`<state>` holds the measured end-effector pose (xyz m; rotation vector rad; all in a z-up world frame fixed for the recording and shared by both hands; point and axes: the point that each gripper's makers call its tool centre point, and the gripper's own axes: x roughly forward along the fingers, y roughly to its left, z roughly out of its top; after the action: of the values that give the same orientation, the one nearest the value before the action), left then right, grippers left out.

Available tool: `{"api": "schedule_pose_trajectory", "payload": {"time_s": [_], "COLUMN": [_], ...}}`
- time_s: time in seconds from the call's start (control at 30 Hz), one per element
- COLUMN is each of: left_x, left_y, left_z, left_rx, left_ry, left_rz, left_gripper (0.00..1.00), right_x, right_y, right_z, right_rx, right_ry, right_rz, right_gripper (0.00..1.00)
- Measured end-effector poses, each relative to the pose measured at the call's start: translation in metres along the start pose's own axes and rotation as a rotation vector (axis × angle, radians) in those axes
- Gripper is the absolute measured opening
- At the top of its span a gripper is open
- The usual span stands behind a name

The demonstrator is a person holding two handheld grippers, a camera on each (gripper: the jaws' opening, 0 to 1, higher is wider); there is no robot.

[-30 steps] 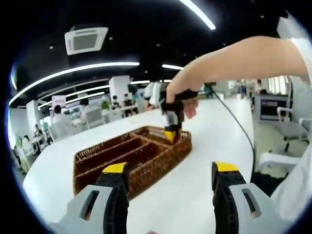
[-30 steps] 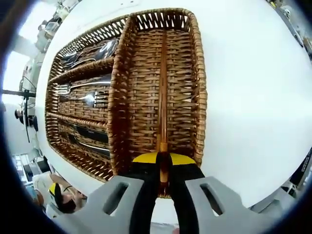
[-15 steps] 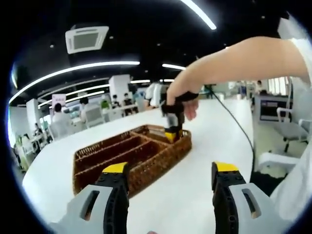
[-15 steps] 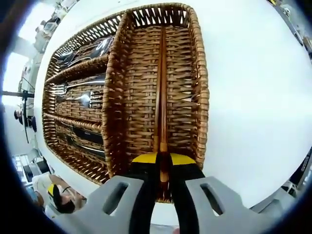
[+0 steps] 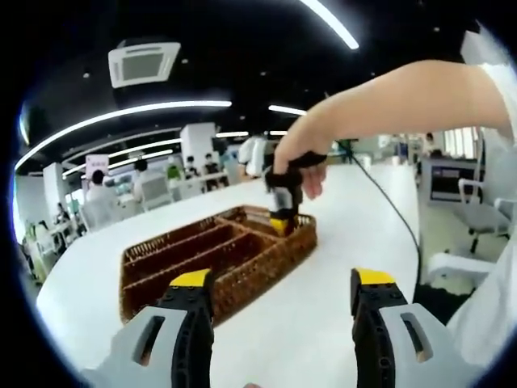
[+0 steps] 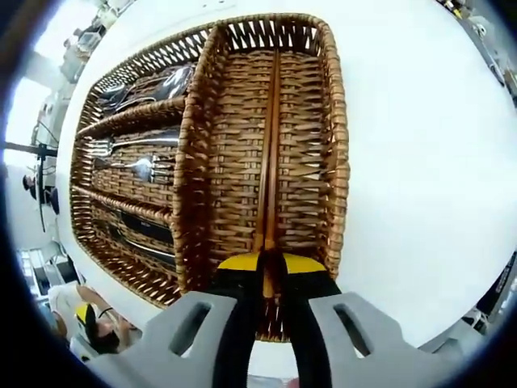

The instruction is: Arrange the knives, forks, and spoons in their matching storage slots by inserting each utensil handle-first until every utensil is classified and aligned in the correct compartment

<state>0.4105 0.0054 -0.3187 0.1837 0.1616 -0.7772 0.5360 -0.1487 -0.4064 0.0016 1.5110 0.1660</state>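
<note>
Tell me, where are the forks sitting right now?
In the right gripper view, the forks lie in the middle long slot of the wicker tray, left of the wide compartment, between the spoons and the knives.

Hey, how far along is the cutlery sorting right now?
Mostly done, it seems: the brown wicker tray already holds spoons, forks and dark-handled knives in three separate long slots. In hand: the right gripper is shut on a thin wooden stick over the wide cross compartment. Left to do: release it there. The left gripper is open.
</note>
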Motion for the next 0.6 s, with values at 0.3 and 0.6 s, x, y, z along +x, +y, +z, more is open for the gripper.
{"api": "schedule_pose_trajectory", "payload": {"time_s": [0.3, 0.6], "left_x": [0.0, 0.0], "left_y": [0.002, 0.003], "left_z": [0.001, 0.002], "left_rx": [-0.003, -0.004], "left_ry": [0.001, 0.002], "left_rz": [0.003, 0.002], "left_gripper": [0.68, 0.68], "right_x": [-0.005, -0.006], "right_y": [0.001, 0.006], "right_z": [0.008, 0.011], "right_rx": [-0.018, -0.042], "right_ry": [-0.023, -0.035], "right_rz": [-0.012, -0.012], "right_gripper": [0.09, 0.17]}}
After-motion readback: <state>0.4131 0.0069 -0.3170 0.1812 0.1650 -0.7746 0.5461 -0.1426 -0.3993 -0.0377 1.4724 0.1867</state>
